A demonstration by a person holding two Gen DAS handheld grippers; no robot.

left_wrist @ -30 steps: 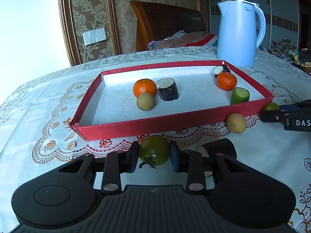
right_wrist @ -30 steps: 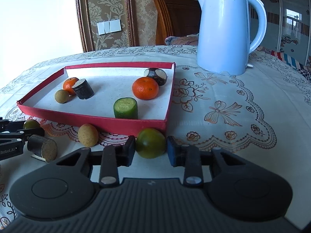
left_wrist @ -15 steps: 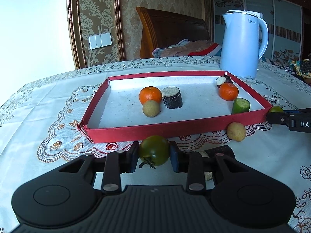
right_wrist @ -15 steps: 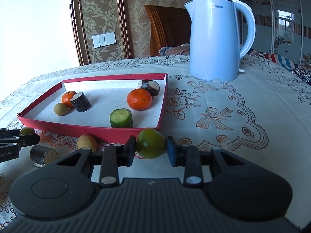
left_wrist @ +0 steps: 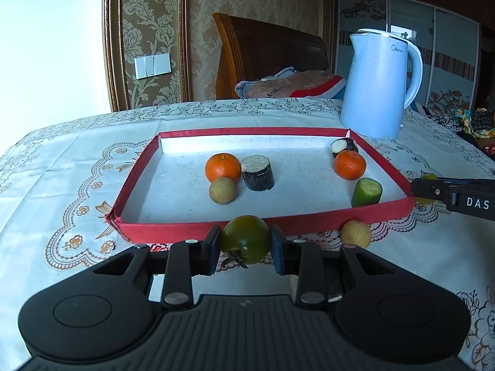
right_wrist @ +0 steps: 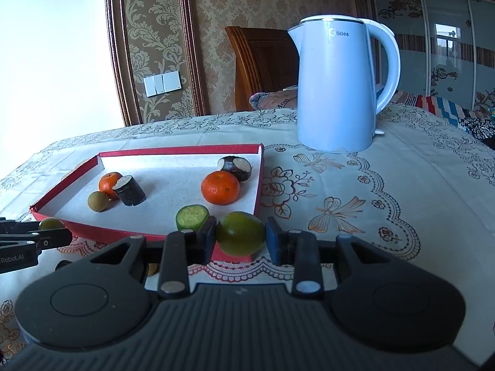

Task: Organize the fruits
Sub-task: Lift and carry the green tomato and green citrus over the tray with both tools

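Fruits are clamped in both grippers, just short of the red tray's near wall. A dark green tomato, stem calyx hanging at its lower left, is squeezed between the fingers of the left gripper. A lighter green round fruit is clenched in the same way by the right gripper, in front of the tray's near right corner.

Ahead of the left gripper the red tray is seen on a white embroidered tablecloth. Inside it, straight ahead, an orange is set touching a small tan fruit, with a dark-skinned cut cylinder just to their right. Further right in the tray a second orange is seen, with a dark cut piece showing white flesh touching it from behind in the far right corner. A green cucumber stub is stood near the front right wall.

Outside the tray, to the right of the left gripper and just beside the front wall, another tan fruit is left on the cloth. The right gripper's fingers are seen at the right edge of the left view. Beyond the tray's far right corner a pale blue kettle is stood upright.
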